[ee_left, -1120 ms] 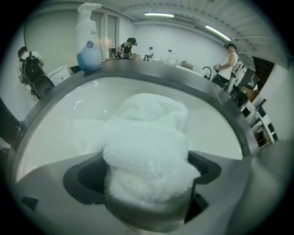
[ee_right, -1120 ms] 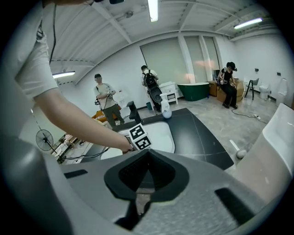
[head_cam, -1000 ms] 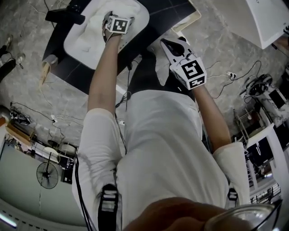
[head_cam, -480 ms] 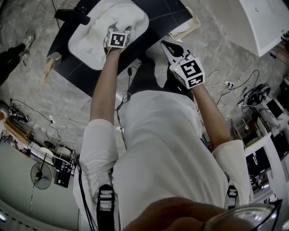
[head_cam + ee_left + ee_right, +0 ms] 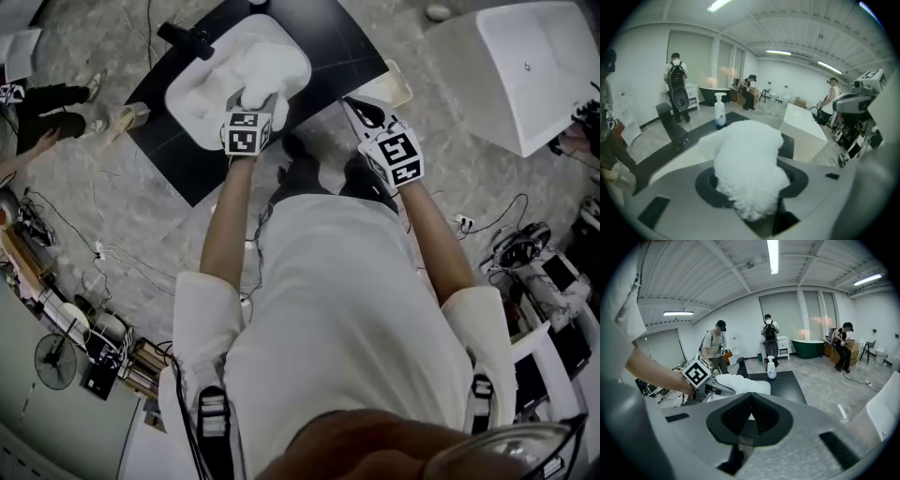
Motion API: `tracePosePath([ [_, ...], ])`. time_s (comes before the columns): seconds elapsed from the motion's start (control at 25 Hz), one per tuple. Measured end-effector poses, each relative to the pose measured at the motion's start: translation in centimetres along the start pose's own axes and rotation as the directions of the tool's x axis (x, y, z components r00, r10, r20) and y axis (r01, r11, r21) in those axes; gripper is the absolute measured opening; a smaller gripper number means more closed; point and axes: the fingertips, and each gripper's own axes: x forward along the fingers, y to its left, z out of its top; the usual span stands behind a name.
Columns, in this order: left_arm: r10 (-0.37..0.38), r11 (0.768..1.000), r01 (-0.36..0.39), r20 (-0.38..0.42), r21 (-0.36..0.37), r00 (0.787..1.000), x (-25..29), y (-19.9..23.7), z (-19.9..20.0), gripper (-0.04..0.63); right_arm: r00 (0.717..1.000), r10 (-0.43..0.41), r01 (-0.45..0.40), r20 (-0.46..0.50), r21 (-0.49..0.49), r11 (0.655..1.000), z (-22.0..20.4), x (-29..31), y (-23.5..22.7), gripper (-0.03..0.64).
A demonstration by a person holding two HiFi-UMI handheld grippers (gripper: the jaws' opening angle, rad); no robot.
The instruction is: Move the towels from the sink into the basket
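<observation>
Left gripper: my jaws have just been closing and now pinch a fluffy white towel, bunched, held over the sink. More towel lies in the bowl. Right gripper: fingers pressed together, nothing between. The pale bin at the black mat's right edge is likely the basket. It sits right of my held towel, past the sink rim, with the right gripper nearer. The left gripper view shows the pinch. In the head view the marker cube hides it, but only that view shows the bin.

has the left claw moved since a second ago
Yes. The left claw, jaws just closed on a fluffy white towel, pulled back from the white oval sink's middle to its near rim.
</observation>
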Motion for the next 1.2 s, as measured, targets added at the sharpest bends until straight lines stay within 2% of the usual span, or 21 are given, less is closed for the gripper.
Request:
tracePosePath([
  [0.2,0.011,0.997,-0.001,0.129,-0.079,0.992,-5.5,-2.3,3.8,0.196,0.999,0.017,-0.015,0.046,-0.051,0.999,3.1,-2.2,0.2,-0.003],
  [0.36,0.028,0.995,-0.007,0.222,-0.096,0.975,-9.2,-4.2,6.5,0.192,0.997,0.024,-0.018,0.074,-0.084,0.996,4.9,-4.5,0.6,-0.003],
  [0.52,0.050,0.994,-0.014,0.326,-0.110,0.944,-12.5,-6.0,9.3,0.184,0.994,0.022,-0.010,0.108,-0.113,0.993,6.5,-6.9,0.3,-0.003],
  [0.72,0.038,0.995,0.008,0.438,-0.103,0.898,-16.7,-8.8,12.7,0.181,0.986,0.004,0.017,0.167,-0.124,0.992,8.4,-9.9,-0.3,-0.003],
  [0.96,0.006,0.997,0.037,0.516,-0.073,0.857,-19.7,-12.0,15.0,0.181,0.969,-0.033,0.058,0.246,-0.094,0.994,10.3,-12.2,-1.2,-0.003],
  [1.2,-0.037,0.997,0.067,0.535,-0.037,0.844,-20.0,-13.9,16.0,0.181,0.966,-0.066,0.088,0.251,-0.076,0.993,9.6,-13.4,-2.2,-0.003],
])
